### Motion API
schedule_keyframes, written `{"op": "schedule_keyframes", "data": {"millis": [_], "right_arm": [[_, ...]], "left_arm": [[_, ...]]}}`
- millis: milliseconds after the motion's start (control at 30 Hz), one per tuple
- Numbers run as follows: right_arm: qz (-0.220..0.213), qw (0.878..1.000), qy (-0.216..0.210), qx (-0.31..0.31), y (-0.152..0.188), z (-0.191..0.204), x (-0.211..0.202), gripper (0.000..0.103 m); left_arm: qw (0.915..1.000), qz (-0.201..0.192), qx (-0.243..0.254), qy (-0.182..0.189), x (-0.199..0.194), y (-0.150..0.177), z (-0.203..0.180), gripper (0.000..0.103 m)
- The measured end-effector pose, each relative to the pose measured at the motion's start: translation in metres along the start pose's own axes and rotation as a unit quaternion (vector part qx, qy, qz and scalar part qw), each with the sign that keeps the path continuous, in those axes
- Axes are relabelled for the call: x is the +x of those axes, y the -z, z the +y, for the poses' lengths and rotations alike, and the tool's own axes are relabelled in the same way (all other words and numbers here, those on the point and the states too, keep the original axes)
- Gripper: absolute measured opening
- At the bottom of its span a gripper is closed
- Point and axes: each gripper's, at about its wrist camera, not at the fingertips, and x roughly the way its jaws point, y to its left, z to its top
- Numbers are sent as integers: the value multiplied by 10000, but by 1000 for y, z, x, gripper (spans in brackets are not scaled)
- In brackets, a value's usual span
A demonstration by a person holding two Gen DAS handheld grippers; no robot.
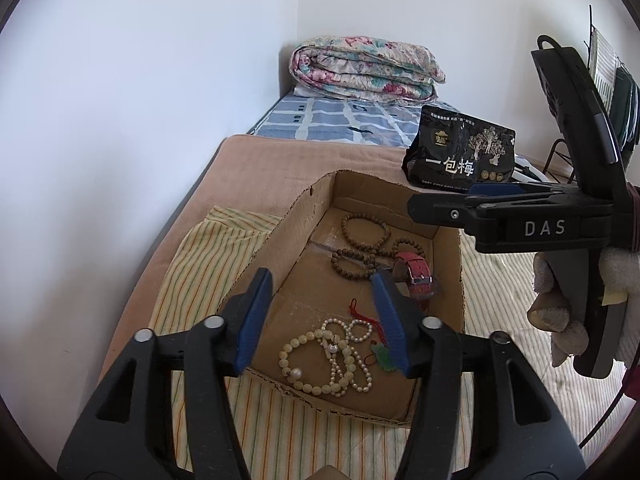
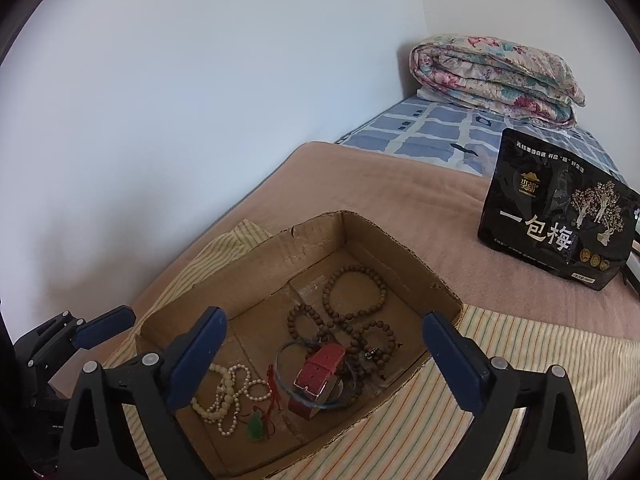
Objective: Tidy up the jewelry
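Note:
A shallow cardboard box [image 1: 450, 280] [image 2: 360, 236] sits on a striped cloth. It holds brown wooden bead strands [image 1: 362, 246] [image 2: 352, 304], a red-strap watch [image 1: 416, 276] [image 2: 318, 374], white pearl and cream bead strands [image 1: 328, 360] [image 2: 228, 396], and a green pendant on a red cord [image 1: 385, 357] [image 2: 255, 426]. My left gripper [image 1: 322, 298] is open and empty above the box's near end. My right gripper [image 2: 322, 340] is open and empty above the box; it shows from the side in the left wrist view [image 1: 440, 200].
A black snack bag [image 1: 460, 152] [image 2: 556, 216] stands on the tan blanket [image 1: 280, 160] behind the box. A folded floral quilt [image 1: 364, 68] [image 2: 496, 76] lies at the far end of the bed. A white wall [image 1: 120, 120] runs along the left.

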Motion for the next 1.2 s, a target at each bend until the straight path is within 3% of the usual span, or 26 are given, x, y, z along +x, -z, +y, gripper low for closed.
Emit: {"op": "schedule_keyframes", "data": {"millis": [600,1200], "right_arm": [[-64,9999,108,63,1,-1,-12,103],[-426,9988,250,-9,2,-1,-65,103]], "left_arm": [[10000,-51,-28,-2,-9,-2,-4,65],[9994,-336,16,-4,-55,-12,-22,65]]}}
